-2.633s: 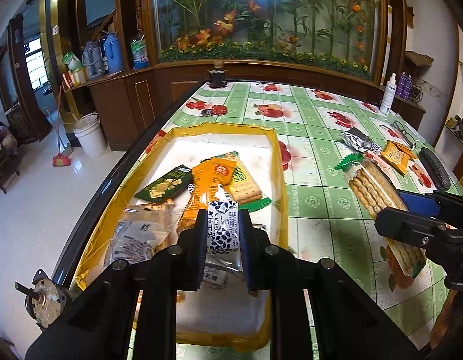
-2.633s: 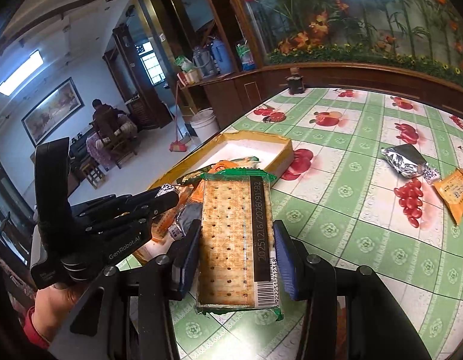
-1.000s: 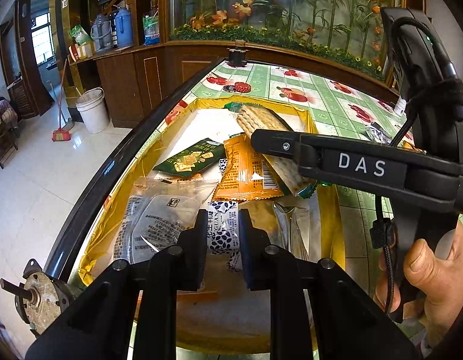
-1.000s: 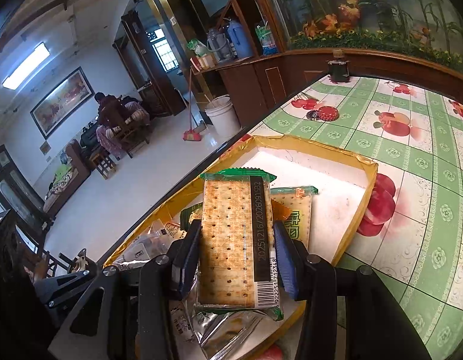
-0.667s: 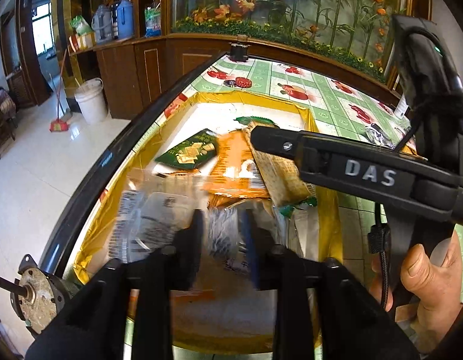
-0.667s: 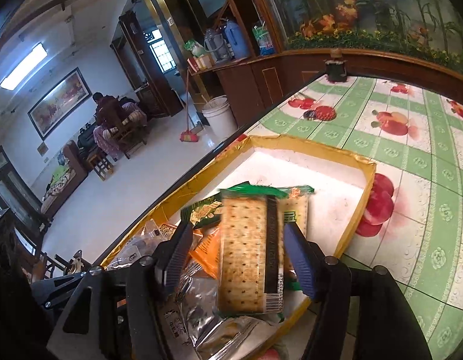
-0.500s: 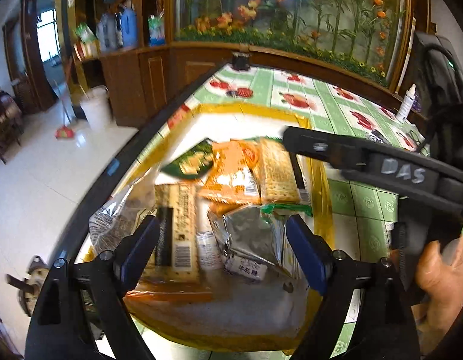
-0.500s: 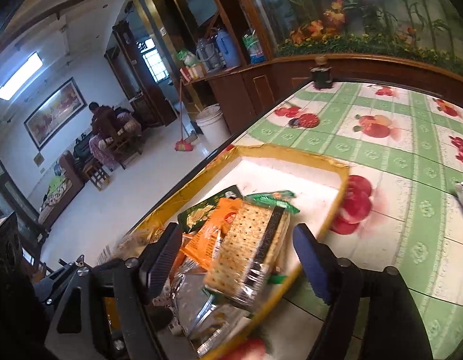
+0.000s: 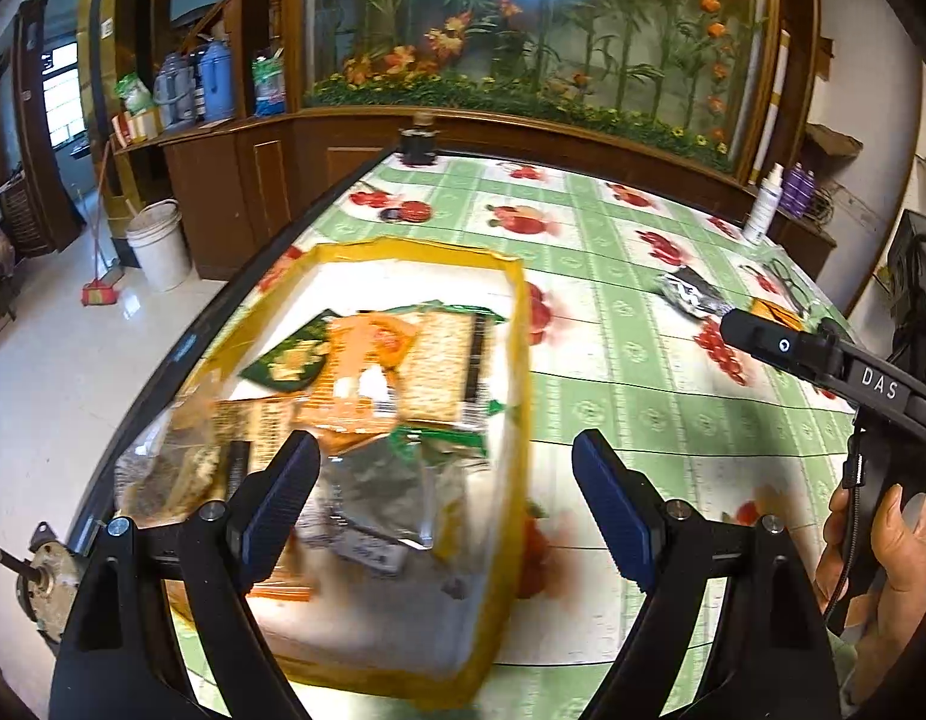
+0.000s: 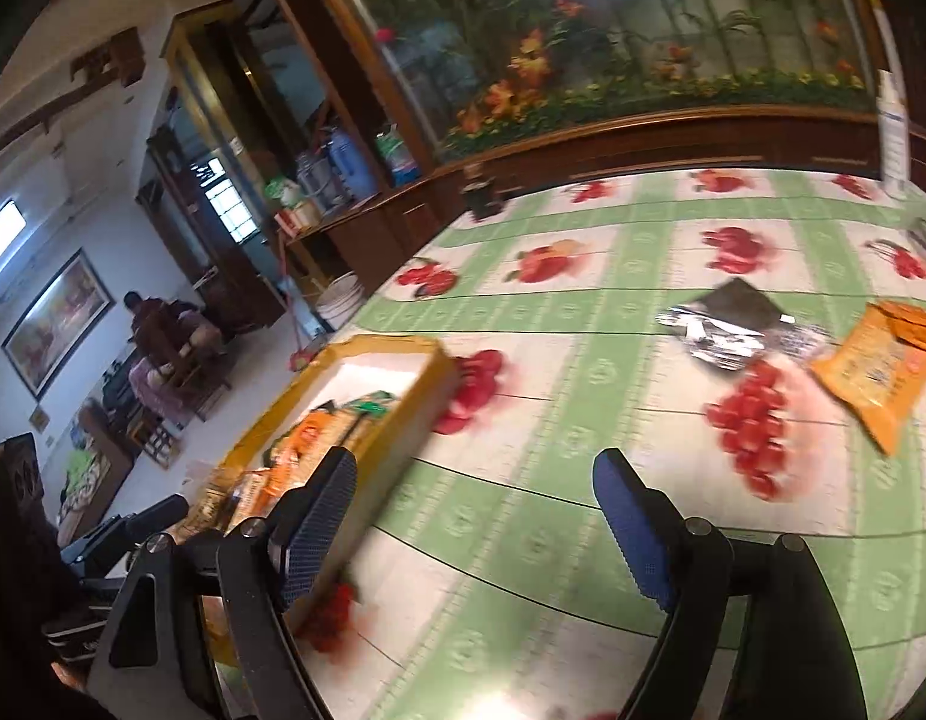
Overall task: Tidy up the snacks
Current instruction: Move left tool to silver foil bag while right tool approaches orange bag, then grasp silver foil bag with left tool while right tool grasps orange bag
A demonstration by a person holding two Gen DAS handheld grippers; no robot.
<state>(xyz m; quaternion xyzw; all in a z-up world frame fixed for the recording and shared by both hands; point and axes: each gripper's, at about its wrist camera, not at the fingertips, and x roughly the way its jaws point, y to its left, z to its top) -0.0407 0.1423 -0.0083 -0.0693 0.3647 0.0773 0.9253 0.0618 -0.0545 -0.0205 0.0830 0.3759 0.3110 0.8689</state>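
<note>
Left wrist view: left tongs (image 9: 445, 501) at the bottom of the frame, blue pads spread wide, nothing between them; they hang over the near end of the shallow yellow-rimmed cardboard tray (image 9: 520, 324).
Tray contents: a long clear-wrapped pack of square crackers (image 9: 445, 360) at centre, an orange snack packet (image 9: 358, 360) to its left, a dark green packet (image 9: 292, 357) further left, a silver foil pouch (image 9: 391, 498) below them, and a clear bag of brownish biscuits (image 9: 175, 471) at lower left; motion blur makes the labels unreadable.
Surface: green-and-white checked cloth with red fruit prints (image 9: 619, 360), filling the middle and right of the frame.
Loose snacks: a silver-and-black foil packet (image 9: 691, 294) lies on the cloth at upper right, well apart from the tray.
Right hand: a bare hand (image 9: 883, 546) at the lower right edge grips the black handle marked DAS.
Right wrist view: right tongs (image 10: 481, 534) at the bottom, jaws opening with nothing between them, over bare cloth just right of the tray's corner.
Right-side snacks: the foil packet (image 10: 730, 327) and a flat orange packet (image 10: 871, 372) lie near each other at right of the frame.
Tray in this view: at centre left, its contents probably the same packets, too blurred to sort.
</note>
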